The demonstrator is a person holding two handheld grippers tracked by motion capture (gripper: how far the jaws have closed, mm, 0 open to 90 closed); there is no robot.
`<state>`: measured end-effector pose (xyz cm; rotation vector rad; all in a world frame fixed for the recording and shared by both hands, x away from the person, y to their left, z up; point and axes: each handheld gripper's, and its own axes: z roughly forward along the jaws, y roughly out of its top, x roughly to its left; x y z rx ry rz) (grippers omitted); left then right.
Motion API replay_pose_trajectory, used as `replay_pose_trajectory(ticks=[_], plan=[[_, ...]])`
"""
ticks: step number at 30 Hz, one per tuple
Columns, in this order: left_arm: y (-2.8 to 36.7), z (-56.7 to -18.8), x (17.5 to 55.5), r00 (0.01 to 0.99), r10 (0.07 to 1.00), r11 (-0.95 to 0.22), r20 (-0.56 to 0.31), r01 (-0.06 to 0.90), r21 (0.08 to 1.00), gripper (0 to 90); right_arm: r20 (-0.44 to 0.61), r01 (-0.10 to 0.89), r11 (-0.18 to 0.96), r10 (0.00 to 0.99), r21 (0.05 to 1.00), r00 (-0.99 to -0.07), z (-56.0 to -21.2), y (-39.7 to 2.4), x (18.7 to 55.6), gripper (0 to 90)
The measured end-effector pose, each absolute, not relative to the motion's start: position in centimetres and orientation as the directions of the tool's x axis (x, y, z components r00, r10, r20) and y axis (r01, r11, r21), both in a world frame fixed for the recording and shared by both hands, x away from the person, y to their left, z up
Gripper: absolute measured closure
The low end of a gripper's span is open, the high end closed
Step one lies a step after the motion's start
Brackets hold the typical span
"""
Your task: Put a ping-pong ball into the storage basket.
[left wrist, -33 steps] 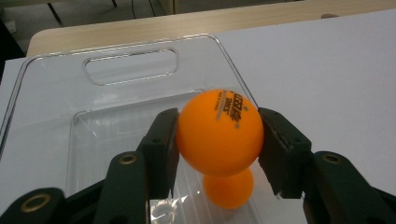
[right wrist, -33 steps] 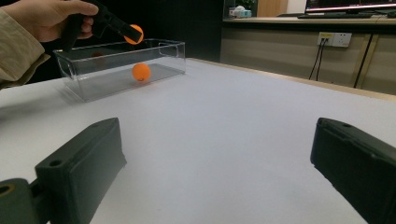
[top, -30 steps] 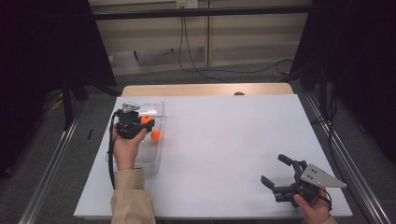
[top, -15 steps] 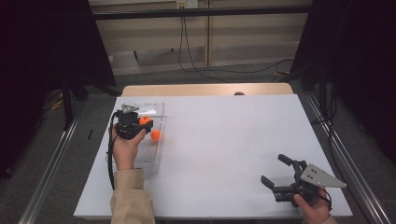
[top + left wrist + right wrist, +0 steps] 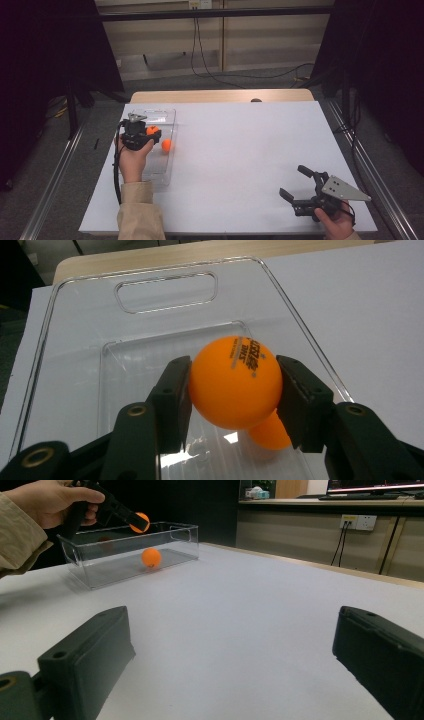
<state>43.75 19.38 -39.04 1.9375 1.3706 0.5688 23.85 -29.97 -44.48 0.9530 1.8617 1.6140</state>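
left gripper [image 5: 232, 385] pinching an orange ball [image 5: 235, 382] over the clear bin [image 5: 165, 117]

the bin sits near the table's [image 5: 240, 150] left edge, a second orange ball [image 5: 166, 145] on its floor. the right gripper [image 5: 299, 184], jaws spread and holding nothing, rests near the front right corner.

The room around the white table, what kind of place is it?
Probably a lab or office recording station: a white table between dark curtains, loose cables on the floor, and a wall socket under a counter.
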Motion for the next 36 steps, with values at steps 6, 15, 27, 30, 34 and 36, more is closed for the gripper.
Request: replay_pose_trajectory(ticks=[6,15,27,30,34,36], plan=[[19.48,-39.15,43.71,0.338,0.941,-0.204,-0.031,0.637,0.744,50.9,0.075,0.185,0.057,0.769,0.981,-0.635,-44.48,-29.91,23.84,2.0],[19.48,-39.11,43.67,0.33,0.944,-0.21,-0.018,0.641,0.739,50.8,0.076,0.186,0.057,0.769,0.981,-0.635,-44.47,-29.9,23.83,2.0],[19.46,-38.46,43.46,0.311,0.95,-0.214,-0.001,0.656,0.724,50.4,0.076,0.186,0.057,0.768,0.981,-0.635,-44.46,-29.88,23.81,2.0],[19.5,-38.54,43.49,0.313,0.95,-0.222,0.003,0.667,0.711,50.2,0.076,0.186,0.057,0.768,0.981,-0.635,-44.47,-29.88,23.83,2.0],[19.5,-38.68,43.56,0.307,0.952,-0.222,0.006,0.675,0.703,49.6,0.076,0.186,0.057,0.768,0.981,-0.636,-44.47,-29.86,23.82,2.0],[19.5,-38.68,43.55,0.304,0.953,-0.225,0.012,0.676,0.702,49.4,0.075,0.185,0.057,0.768,0.981,-0.636,-44.47,-29.86,23.83,2.0]])
